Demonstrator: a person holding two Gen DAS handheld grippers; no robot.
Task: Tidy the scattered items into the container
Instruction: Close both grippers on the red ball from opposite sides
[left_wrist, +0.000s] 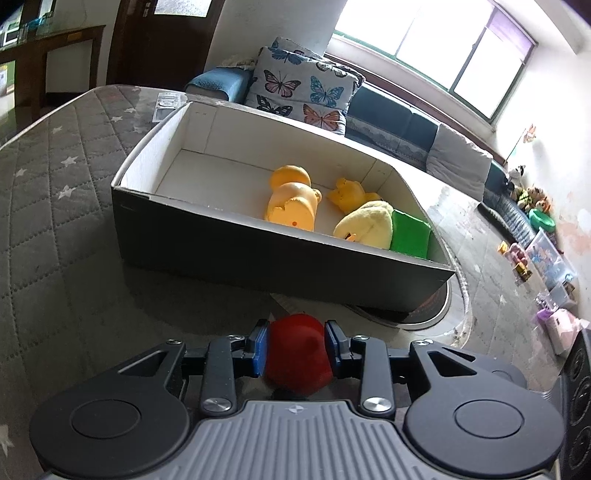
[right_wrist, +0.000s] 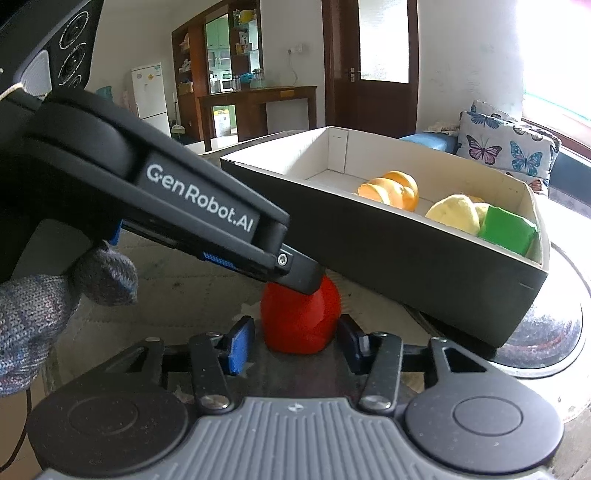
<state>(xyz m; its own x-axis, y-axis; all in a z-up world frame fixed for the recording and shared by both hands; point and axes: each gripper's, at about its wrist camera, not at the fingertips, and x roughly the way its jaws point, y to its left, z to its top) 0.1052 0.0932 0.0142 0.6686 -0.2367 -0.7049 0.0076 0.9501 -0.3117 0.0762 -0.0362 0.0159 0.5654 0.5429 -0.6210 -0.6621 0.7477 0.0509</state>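
Pads of the left gripper (left_wrist: 297, 332) clasp the red rounded rubber toy (left_wrist: 295, 362) just before the black, white-lined cardboard box (left_wrist: 258, 254), while the right gripper (right_wrist: 295, 334) brackets it unclenched, seemingly to take over.

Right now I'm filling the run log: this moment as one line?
left gripper: flanks red toy, grip unclear | right gripper: open around it | box: yellow toys, green block inside
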